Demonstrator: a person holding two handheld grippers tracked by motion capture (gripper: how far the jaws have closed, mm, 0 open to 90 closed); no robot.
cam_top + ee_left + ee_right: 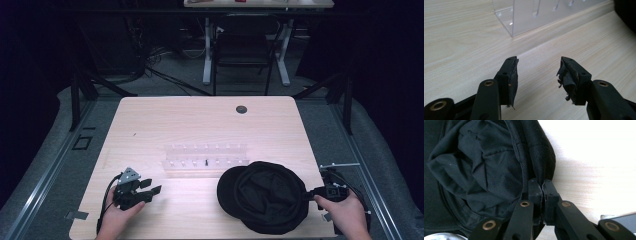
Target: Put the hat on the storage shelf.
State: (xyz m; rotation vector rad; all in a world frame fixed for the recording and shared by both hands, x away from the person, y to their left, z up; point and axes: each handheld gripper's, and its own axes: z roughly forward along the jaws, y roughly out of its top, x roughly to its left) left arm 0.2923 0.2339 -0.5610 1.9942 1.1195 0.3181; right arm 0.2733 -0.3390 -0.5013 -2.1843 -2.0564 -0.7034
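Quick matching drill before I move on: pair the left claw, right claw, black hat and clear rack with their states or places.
Things:
1. left claw
2. right claw
3. black hat
4. clear rack

States or places:
A. pinched at its edge
B. open, holding nothing
C. mid-table, beyond the hat
D. shut on fabric

Pairs: 1-B, 2-D, 3-A, 4-C

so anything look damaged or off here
Yes: the black pads on the left gripper are torn and frayed, with shreds hanging off the jaws. The black cap, pinched at its rim by the right gripper, lies inside-up.
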